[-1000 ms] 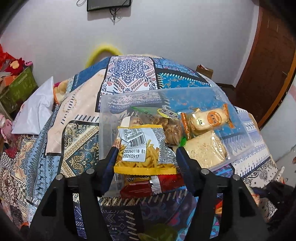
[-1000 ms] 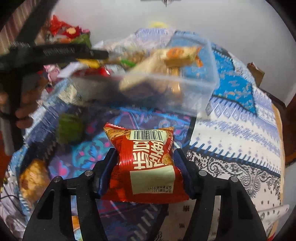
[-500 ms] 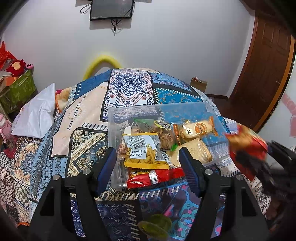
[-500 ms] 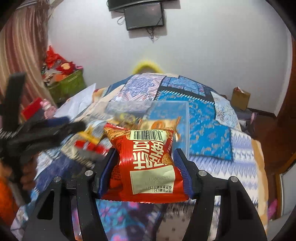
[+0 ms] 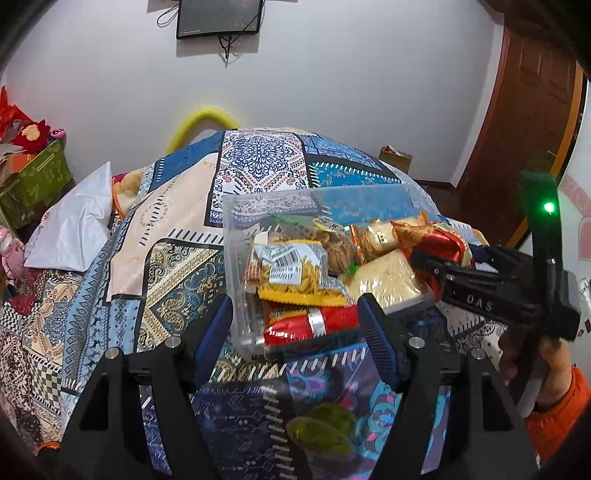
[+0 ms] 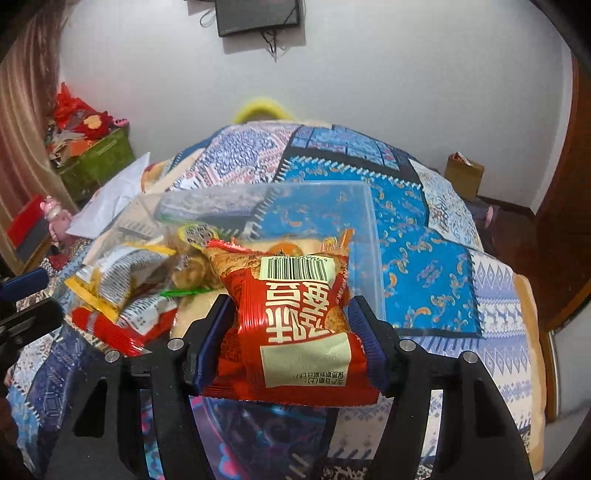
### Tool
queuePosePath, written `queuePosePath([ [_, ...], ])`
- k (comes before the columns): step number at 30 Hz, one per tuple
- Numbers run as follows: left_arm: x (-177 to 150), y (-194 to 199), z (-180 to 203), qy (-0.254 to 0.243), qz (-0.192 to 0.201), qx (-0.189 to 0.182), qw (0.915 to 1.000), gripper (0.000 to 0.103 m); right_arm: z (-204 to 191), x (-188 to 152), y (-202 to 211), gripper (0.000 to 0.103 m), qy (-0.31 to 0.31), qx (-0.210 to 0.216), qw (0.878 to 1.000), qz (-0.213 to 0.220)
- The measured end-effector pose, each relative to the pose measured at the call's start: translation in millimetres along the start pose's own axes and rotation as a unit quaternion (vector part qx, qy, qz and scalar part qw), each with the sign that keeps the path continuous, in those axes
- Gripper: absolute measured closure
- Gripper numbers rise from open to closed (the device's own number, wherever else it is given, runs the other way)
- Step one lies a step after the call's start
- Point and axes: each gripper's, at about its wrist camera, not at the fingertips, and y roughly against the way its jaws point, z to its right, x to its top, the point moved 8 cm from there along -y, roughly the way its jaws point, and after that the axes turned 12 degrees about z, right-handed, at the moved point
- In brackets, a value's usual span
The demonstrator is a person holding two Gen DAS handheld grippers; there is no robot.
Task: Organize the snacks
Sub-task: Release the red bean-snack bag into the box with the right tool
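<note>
Between one tool's (image 6: pixel 291 339) opening pads — one red packet (image 6: pixel 295 325).

A patchwork bedspread (image 5: pixel 258 173) is filling the middle of the frame, with a dark screen (image 5: pixel 218 16) hanging on the white wall at the top. A white pillow (image 5: pixel 79 221) is lying at left beside a green box (image 5: pixel 35 182); a wooden door (image 5: pixel 532 122) is standing at right.

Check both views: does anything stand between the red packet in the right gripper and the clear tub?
Nothing visible does. The red packet, between the right gripper's opening jaws, hangs at the clear tub's open top, above snacks already inside.
</note>
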Motion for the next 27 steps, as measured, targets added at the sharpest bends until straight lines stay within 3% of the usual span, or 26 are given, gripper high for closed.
queuePosePath([
  [5, -9, 19, 1, -0.017, -0.003, 0.003, 0.9998, 0.034, -2, 1, 19, 0.026, 0.010, -0.002, 1.000, -0.009],
  [16, -32, 84, 7, -0.026, -0.001, 0.001, 0.9997, 0.033, -26, 1, 116, 0.018, 0.024, 0.034, 0.998, 0.038],
  [22, -57, 109, 14, -0.022, -0.014, -0.003, 0.9997, 0.031, -36, -29, 157, 0.017, 0.033, 0.039, 0.998, 0.039],
  [27, -85, 118, 19, -0.021, -0.036, -0.004, 0.9991, 0.031, -35, -68, 167, 0.017, 0.025, 0.031, 0.999, 0.014],
])
